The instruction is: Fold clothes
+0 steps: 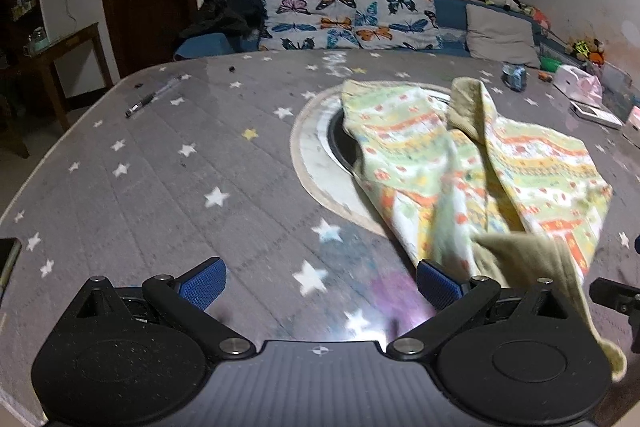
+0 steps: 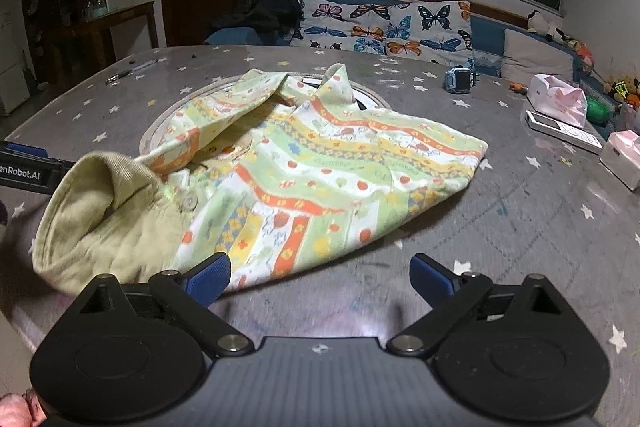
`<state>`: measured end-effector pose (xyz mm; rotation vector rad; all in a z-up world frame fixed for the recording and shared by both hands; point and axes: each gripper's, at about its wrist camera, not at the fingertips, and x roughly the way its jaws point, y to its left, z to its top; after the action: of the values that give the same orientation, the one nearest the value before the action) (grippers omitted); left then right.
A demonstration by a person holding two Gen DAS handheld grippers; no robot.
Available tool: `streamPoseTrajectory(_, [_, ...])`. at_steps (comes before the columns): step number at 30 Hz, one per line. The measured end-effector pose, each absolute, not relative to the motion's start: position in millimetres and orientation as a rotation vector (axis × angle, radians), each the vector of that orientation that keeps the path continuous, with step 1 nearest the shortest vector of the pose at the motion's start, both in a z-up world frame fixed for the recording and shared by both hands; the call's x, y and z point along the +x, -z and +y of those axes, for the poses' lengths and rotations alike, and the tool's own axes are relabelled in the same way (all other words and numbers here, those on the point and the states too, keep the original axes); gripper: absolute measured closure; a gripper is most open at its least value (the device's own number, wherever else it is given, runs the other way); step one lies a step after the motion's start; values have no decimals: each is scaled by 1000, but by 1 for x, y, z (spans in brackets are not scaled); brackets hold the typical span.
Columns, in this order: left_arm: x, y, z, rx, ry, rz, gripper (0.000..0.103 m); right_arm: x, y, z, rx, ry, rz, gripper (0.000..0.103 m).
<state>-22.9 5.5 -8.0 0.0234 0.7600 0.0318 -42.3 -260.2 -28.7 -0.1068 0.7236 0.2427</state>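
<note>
Garment: a child's shirt (image 2: 320, 171) with green, yellow and orange printed bands and a plain yellow-green collar lies crumpled mid-desk, partly over a round inset.
Desk: grey cover (image 1: 160, 187) with white stars; a pen (image 1: 152, 97) far left, a blue watch (image 2: 460, 79) and tissue packs far right.
Left gripper (image 1: 320, 285): jaws wide, nothing between them; the collar edge drapes just beside its right finger.
Right gripper (image 2: 320, 277): jaws wide and empty, at the shirt's near hem.

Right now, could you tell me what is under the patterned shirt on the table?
The shirt lies across a round white ring with a dark opening in the grey starred tablecloth. Its covered part cannot be seen.
</note>
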Motion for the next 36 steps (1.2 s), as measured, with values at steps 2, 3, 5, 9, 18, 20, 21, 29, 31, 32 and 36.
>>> streamPoseTrajectory(2, [-19,6,7,32,-35,754,0,-39,27,-260,-113,-245,718,6])
streamPoseTrajectory(3, [-17,5,7,37,-35,753,0,-37,26,-259,-116,-248,717,6])
streamPoseTrajectory(5, [-14,4,7,48,-32,752,0,-32,25,-257,-125,-252,713,6])
streamPoseTrajectory(9, [-5,1,5,65,-22,746,1,-23,23,-255,-133,-256,709,8])
streamPoseTrajectory(18, [30,-21,-9,46,100,695,6,31,12,-257,-102,-256,703,20])
streamPoseTrajectory(20, [42,-23,-16,53,134,690,8,48,9,-259,-82,-256,705,23])
streamPoseTrajectory(21, [48,-23,-21,63,152,687,9,57,7,-259,-72,-258,705,26])
streamPoseTrajectory(29, [103,-5,-58,140,235,721,13,130,3,-253,-47,-264,689,35])
streamPoseTrajectory(31, [118,0,-64,145,245,734,13,152,7,-250,-24,-281,708,39])
streamPoseTrajectory(32, [124,3,-66,143,250,741,13,161,10,-249,-16,-289,717,40])
streamPoseTrajectory(36, [149,17,-71,141,250,783,19,192,26,-242,-14,-282,756,46])
